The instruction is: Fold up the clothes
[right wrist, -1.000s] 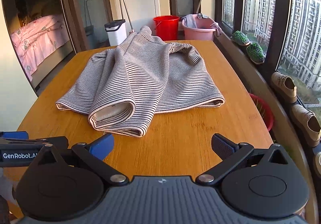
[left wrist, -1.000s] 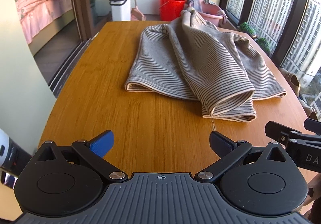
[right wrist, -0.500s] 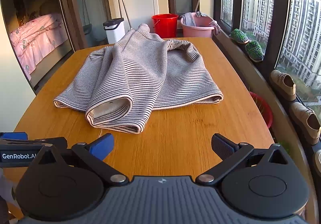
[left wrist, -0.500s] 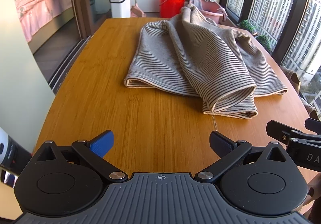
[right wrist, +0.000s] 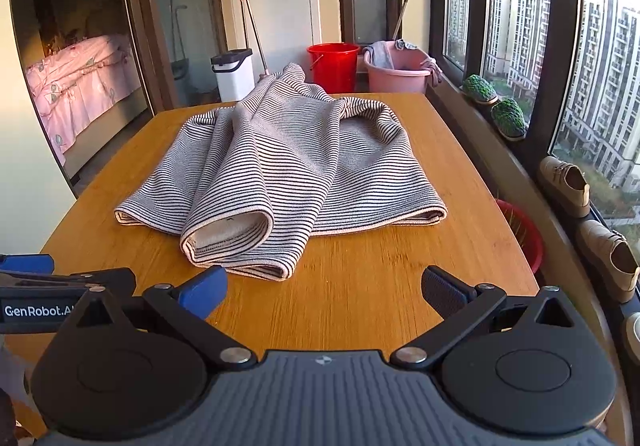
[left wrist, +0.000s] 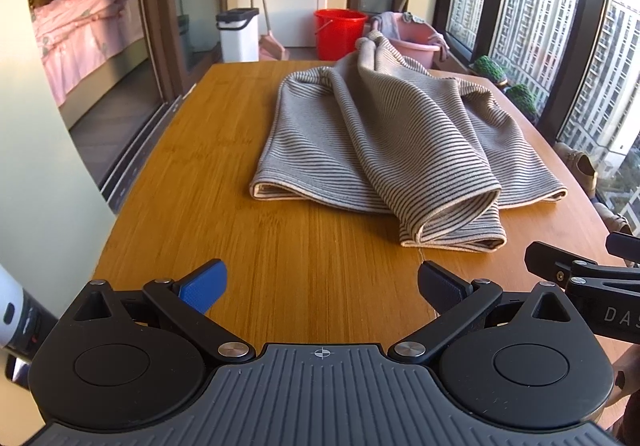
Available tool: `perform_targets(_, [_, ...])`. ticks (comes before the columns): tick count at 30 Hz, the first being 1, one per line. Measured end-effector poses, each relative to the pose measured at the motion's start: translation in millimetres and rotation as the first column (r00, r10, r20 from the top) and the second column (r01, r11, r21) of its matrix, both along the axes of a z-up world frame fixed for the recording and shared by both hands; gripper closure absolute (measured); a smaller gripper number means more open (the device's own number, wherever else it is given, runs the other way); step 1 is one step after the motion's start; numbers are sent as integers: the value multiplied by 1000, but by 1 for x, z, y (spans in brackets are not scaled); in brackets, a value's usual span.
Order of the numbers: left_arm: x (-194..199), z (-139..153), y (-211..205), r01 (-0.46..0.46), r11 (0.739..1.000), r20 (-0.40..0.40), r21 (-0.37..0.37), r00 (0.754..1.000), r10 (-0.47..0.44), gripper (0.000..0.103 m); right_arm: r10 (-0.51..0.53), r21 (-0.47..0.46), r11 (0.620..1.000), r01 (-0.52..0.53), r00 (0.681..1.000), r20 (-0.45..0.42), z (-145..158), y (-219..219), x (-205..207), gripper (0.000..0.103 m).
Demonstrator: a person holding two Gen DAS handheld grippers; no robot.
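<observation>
1. The surface (left wrist: pixel 248 246), a wooden top with a rounded near edge, runs away from both tongs toward the far end of the room. Nothing on it but the garment shows in either view.

2. The striped garment (left wrist: pixel 384 142) lies crumpled on the surface ahead of both tongs, its long axis running away from them. Its far end rises in a peak toward the red bucket (left wrist: pixel 340 32) and pink basin (left wrist: pixel 412 44) beyond the surface. Its hemmed edge faces the tongs.

3. One rolled fold of the garment, a tube with an open mouth (right wrist: pixel 232 230), reaches nearest. In the right wrist view it lies ahead and left of centre, just past the blue fingertip. In the left wrist view the same fold (left wrist: pixel 452 222) lies ahead and to the right, just beyond the black fingertip. The flat hem spreads out to both sides behind it.

4. The left tongs (left wrist: pixel 322 286) hover low over the bare near part of the surface, level and pointing straight along it. The jaws are spread wide and hold nothing. They are near the garment, not touching it.

5. The right tongs (right wrist: pixel 324 288) are posed the same way, level and pointing forward, jaws released wide and empty, short of the rolled fold.

6. The two tongs are side by side. Part of the right one shows at the right edge of the left wrist view, and part of the left one at the left edge of the right wrist view.
</observation>
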State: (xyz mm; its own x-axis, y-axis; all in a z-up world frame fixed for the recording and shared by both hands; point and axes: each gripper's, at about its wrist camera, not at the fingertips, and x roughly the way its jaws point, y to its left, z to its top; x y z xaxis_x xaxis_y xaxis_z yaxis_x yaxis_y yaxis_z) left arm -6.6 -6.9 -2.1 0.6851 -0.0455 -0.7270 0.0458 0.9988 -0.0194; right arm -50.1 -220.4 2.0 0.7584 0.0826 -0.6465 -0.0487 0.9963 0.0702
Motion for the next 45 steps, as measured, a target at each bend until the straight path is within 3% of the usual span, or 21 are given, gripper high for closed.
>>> perform_targets(45, [-1,0,2,8,1000,7,10,1000,-8,0,4,1,1000,-4,1000,-18,-1,3,1,0])
